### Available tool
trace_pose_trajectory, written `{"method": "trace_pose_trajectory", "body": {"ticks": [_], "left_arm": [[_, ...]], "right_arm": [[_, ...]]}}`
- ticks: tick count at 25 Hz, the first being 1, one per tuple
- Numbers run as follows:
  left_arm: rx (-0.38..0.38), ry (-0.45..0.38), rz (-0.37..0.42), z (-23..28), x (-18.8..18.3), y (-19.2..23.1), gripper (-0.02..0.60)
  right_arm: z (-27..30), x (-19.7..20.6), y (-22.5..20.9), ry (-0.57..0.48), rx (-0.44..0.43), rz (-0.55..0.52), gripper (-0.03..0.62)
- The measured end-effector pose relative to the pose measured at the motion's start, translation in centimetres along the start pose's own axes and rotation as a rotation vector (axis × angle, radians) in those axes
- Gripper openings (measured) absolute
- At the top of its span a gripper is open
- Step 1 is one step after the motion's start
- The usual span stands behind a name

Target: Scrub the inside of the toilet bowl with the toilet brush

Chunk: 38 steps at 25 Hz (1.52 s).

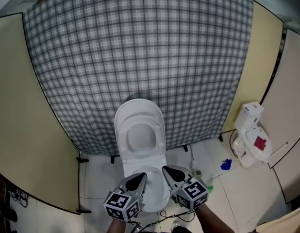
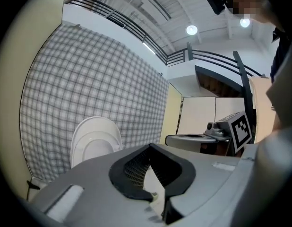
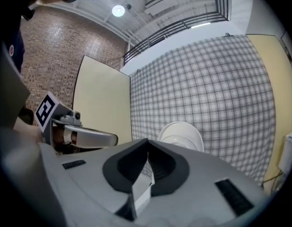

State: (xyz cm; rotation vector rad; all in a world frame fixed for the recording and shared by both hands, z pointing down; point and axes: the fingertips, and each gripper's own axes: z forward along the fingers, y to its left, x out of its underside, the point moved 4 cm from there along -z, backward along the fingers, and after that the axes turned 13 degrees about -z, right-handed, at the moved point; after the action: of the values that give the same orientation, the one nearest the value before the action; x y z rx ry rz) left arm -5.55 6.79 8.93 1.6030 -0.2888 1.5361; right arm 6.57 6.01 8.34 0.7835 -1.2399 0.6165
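The white toilet (image 1: 125, 158) stands against a checked cloth backdrop with its lid (image 1: 140, 130) raised; the lid also shows in the left gripper view (image 2: 95, 141) and the right gripper view (image 3: 181, 134). Both grippers hang over the front of the bowl. My left gripper (image 1: 142, 176) (image 2: 149, 146) is shut with nothing between its jaws. My right gripper (image 1: 165, 170) (image 3: 147, 141) is shut and empty too. A thin rod with a green and white end (image 1: 195, 171) lies on the floor right of the toilet; I cannot tell whether it is the brush.
A checked cloth (image 1: 140, 47) hangs behind the toilet between cream partition panels (image 1: 24, 130). A white container with a red patch (image 1: 254, 140) and a small blue object (image 1: 226, 164) sit on the tiled floor at right. Cables lie near my feet.
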Motion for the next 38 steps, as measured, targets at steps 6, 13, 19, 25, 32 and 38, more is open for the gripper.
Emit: {"method": "trace_pose_trajectory", "body": {"ticks": [6, 13, 19, 25, 32, 38], "left_arm": [[-0.004, -0.036, 0.004, -0.3, -4.5, -2.9, -0.008], [0.013, -0.104, 0.056, -0.8, -3.4, -5.4, -0.008], [0.037, -0.103, 0.055, -1.7, -4.6, -2.5, -0.008], [0.045, -0.102, 0.051, -1.8, -4.8, -2.7, -0.008], [0.043, -0.120, 0.064, -1.4, -5.0, -3.3, -0.008], [0.041, -0.126, 0.063, -2.0, -5.5, -2.8, -0.008]], "right_arm": [[-0.5, -5.4, -0.6, -0.058, -0.061, 0.015, 0.008], [-2.6, -4.1, 1.2, -0.092, -0.100, -0.034, 0.011], [0.3, -4.7, 2.8, -0.064, -0.096, -0.049, 0.011], [0.4, -5.3, 2.6, -0.067, -0.074, -0.062, 0.012], [-0.2, -4.9, 2.2, -0.064, -0.081, -0.084, 0.012], [0.1, -5.5, 2.7, -0.067, -0.084, -0.092, 0.012]]}}
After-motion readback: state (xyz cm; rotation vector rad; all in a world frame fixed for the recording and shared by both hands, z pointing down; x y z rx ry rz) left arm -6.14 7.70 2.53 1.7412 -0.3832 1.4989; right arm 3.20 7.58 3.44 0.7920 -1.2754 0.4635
